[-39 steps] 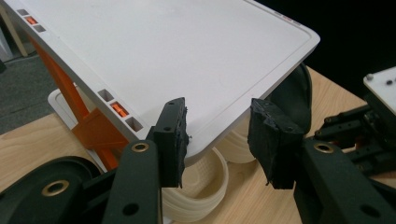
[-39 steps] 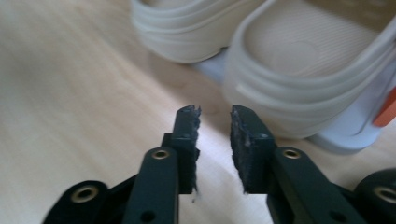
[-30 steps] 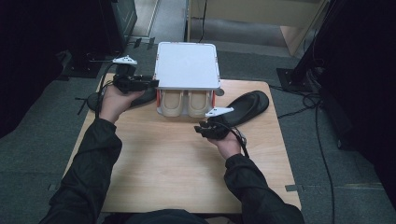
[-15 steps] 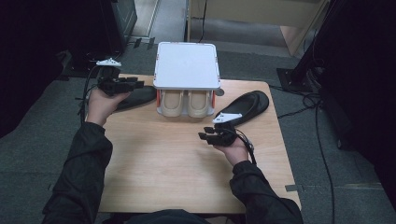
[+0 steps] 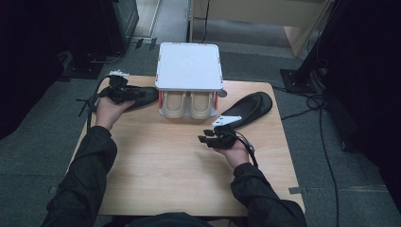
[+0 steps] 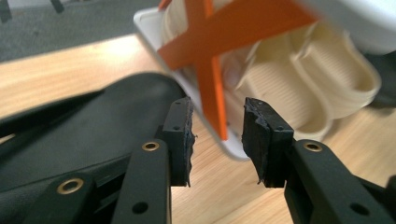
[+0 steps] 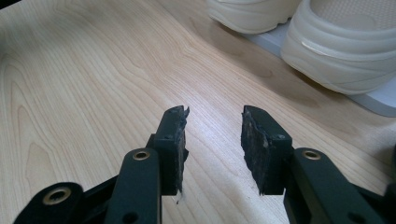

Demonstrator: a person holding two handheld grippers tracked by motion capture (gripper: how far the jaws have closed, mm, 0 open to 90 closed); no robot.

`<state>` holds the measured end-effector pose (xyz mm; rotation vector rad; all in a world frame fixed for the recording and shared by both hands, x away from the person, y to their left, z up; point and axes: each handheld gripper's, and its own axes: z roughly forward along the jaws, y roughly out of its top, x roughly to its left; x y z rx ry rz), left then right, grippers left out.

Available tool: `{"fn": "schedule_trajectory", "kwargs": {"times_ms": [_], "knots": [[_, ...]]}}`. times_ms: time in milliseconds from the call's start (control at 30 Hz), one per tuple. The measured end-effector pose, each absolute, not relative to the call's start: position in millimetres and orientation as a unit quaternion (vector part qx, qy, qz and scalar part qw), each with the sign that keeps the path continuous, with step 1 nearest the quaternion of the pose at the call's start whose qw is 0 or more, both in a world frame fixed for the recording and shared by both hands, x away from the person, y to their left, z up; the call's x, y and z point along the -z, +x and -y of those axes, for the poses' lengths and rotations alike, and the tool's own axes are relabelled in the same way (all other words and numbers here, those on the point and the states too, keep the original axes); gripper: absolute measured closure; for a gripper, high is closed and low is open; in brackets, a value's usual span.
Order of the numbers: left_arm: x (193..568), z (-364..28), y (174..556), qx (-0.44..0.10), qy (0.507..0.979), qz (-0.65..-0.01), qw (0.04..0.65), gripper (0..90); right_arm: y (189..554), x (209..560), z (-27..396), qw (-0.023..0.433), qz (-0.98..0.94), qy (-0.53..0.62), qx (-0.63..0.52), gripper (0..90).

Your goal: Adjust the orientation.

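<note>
A white rack (image 5: 189, 66) with an orange cross brace (image 6: 210, 46) holds a pair of cream shoes (image 5: 189, 105) at the table's far middle. One black insole (image 5: 147, 96) lies left of it and a second (image 5: 250, 108) to its right. My left gripper (image 5: 132, 93) sits low over the left insole (image 6: 93, 135). Its jaws (image 6: 217, 109) have just been closing but stand apart, with only table and the rack's base edge between them. My right gripper (image 5: 204, 139) hovers open over bare wood (image 7: 212, 114), short of the shoes (image 7: 345, 51).
The wooden table (image 5: 179, 179) has free room in front of the rack. Cables (image 5: 326, 142) trail over the grey floor on the right. Dark equipment stands to both sides.
My left hand has moved left, away from the rack's side, and sunk onto the left insole, its jaws narrower. My right hand has drawn slightly back toward the person.
</note>
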<state>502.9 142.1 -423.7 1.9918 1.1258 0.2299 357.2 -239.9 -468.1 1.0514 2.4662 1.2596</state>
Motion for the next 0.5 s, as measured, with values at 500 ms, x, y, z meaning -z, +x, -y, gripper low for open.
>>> {"fn": "schedule_trajectory", "kwargs": {"times_ms": [500], "knots": [[466, -156, 536, -0.105, 0.763, -0.5, 0.395, 72.1, 343, 471, 245, 0.094, -0.826, 0.359, -0.424, 61.0]]}}
